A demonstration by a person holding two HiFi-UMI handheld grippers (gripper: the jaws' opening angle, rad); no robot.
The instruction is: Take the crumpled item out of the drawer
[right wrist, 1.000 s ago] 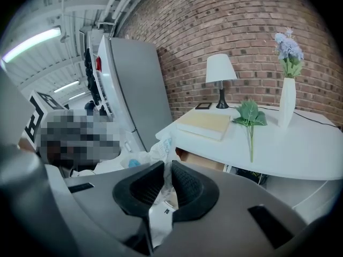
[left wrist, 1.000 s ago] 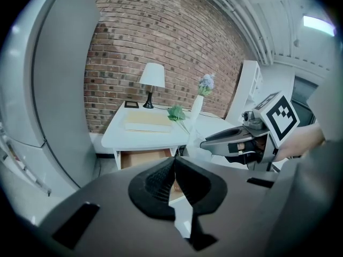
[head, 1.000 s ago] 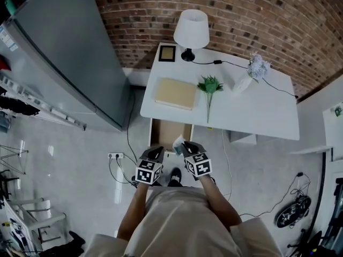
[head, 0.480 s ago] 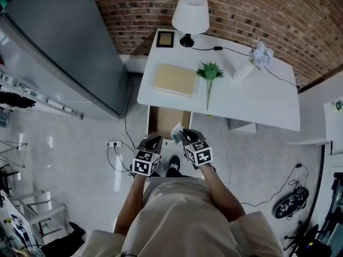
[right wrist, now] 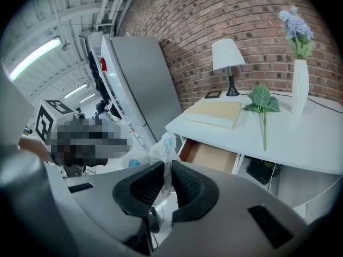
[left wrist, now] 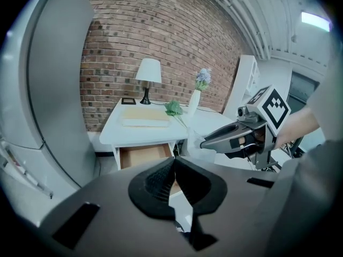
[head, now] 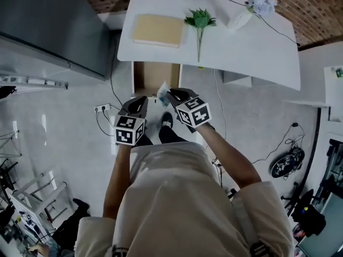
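My right gripper [head: 170,96] [right wrist: 165,175] is shut on a crumpled white wrapper [right wrist: 162,153] [head: 162,90], which sticks up between its black pads. It hangs in front of the open drawer [head: 155,75] [right wrist: 210,156] [left wrist: 146,155] of the white table [head: 246,52]. The drawer's brown inside looks bare. My left gripper [head: 140,101] [left wrist: 174,173] is shut with nothing in it, just left of the right one. In the left gripper view, the right gripper [left wrist: 206,142] carries the wrapper [left wrist: 194,143] at its tip.
On the table lie a tan board [head: 158,29], a green sprig [head: 199,21] and a vase of flowers [head: 252,7]. A grey cabinet [head: 48,20] stands at the left. Cables and a power strip [head: 103,109] lie on the floor beside the drawer.
The person has stepped back from the table. Both grippers have drawn away from the drawer, the right one still with the wrapper in it.
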